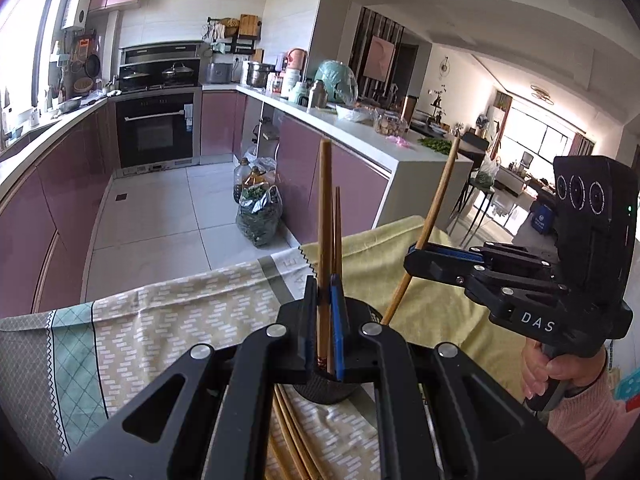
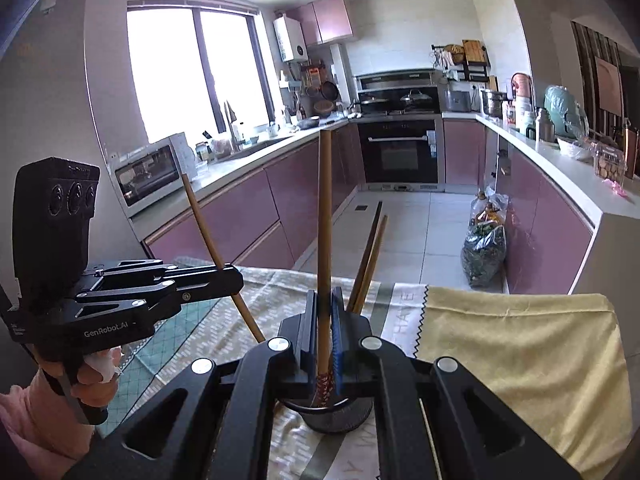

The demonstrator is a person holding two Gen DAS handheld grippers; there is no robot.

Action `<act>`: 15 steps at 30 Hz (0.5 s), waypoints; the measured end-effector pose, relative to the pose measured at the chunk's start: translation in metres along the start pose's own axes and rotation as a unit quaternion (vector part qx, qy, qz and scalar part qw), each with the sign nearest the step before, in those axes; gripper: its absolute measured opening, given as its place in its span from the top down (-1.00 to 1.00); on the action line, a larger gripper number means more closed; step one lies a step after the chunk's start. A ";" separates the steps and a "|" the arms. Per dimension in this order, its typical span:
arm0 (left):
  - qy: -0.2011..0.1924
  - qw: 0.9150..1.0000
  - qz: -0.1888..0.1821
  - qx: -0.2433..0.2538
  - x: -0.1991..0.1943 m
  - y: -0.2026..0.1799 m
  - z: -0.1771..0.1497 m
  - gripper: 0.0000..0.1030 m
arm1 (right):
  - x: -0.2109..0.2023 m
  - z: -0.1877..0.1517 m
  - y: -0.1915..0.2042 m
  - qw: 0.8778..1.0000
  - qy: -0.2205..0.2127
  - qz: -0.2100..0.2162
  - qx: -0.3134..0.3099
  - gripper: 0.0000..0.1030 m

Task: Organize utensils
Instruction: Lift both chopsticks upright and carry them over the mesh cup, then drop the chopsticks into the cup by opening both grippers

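A black mesh holder (image 1: 326, 394) (image 2: 340, 420) stands on the cloth-covered table, just under both grippers. My left gripper (image 1: 325, 294) (image 2: 234, 278) is shut on an upright wooden chopstick (image 1: 323, 216) (image 2: 208, 236); its patterned lower end dips into the holder. From the right, my right gripper (image 1: 416, 259) (image 2: 325, 306) is shut on another chopstick (image 1: 437, 216) (image 2: 325, 216) that leans toward the holder's rim. Two more chopsticks (image 1: 338, 228) (image 2: 372, 256) stand in the holder behind the fingers.
Several loose chopsticks (image 1: 290, 436) lie on the patterned cloth (image 1: 168, 320) below my left gripper. A yellow cloth (image 2: 520, 352) covers the table's right part. Past the table's far edge lie the kitchen floor, plastic bags (image 1: 258, 216) and pink cabinets.
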State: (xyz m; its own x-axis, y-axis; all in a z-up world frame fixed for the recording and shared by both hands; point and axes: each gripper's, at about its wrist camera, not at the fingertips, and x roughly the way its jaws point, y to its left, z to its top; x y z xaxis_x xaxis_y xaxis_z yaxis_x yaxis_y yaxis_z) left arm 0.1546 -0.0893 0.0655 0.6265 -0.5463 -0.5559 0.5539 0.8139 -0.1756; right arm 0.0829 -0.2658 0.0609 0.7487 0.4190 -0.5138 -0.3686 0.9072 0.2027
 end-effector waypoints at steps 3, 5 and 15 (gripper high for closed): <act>0.027 1.000 0.004 0.004 0.017 0.001 -0.009 0.86 | 0.015 -0.007 0.001 0.999 0.035 0.000 0.005 0.89; 0.041 0.999 0.005 0.001 0.028 0.005 -0.012 0.85 | 0.027 -0.010 -0.002 0.998 0.055 -0.003 0.010 0.88; 0.045 0.999 0.009 -0.017 0.044 0.021 -0.012 0.74 | 0.048 -0.018 -0.023 0.997 0.056 -0.020 0.051 0.65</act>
State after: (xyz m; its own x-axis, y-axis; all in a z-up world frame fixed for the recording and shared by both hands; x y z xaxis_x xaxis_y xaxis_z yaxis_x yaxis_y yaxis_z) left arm 0.1872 -0.0933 0.0278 0.5830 -0.5127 -0.6303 0.5226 0.8306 -0.1922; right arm 0.1172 -0.2675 0.0162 0.6930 0.3799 -0.6128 -0.2770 0.9250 0.2602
